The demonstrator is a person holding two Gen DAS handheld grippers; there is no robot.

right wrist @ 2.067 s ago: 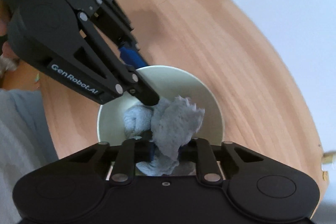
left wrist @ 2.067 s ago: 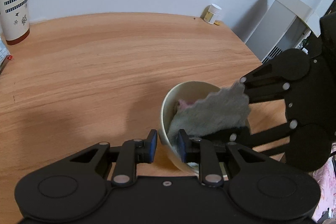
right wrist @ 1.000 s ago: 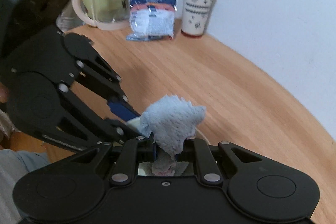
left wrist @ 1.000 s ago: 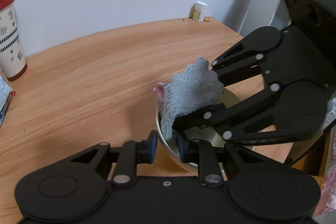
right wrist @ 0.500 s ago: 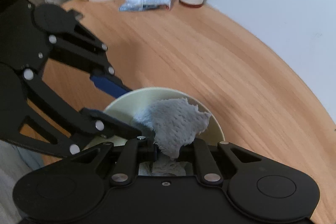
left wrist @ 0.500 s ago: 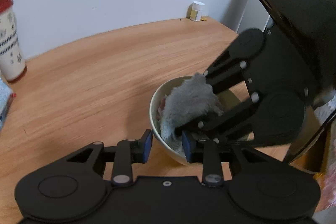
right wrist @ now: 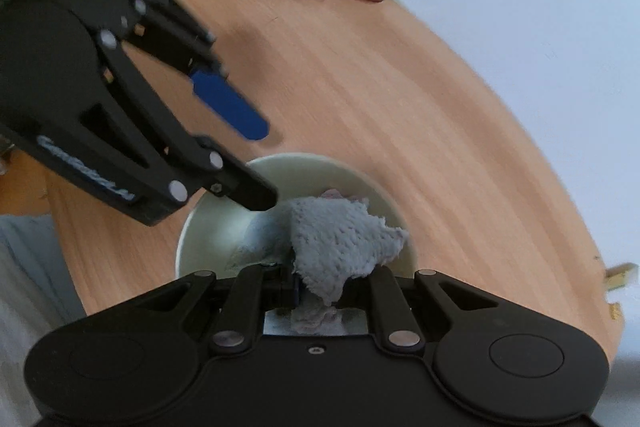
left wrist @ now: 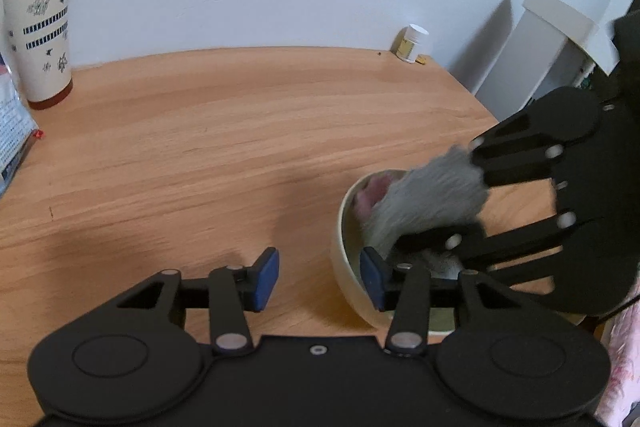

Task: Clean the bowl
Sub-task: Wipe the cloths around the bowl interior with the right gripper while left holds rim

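Wiping underway: right tongs (right wrist: 320, 291) clamp grey cloth (right wrist: 340, 247) inside bowl (left wrist: 348, 267) on bench (left wrist: 240, 147), left tongs (left wrist: 320, 279) gape astride its rim, finish unconfirmed.

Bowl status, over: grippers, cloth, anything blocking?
Left gripper open, straddling the bowl wall. Right gripper shut on the grey cloth, inside the bowl. Nothing blocking.

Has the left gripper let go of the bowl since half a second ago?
Yes. The left gripper has spread wide: one finger now stands out over the table, clear of the bowl, with the other inside the rim.
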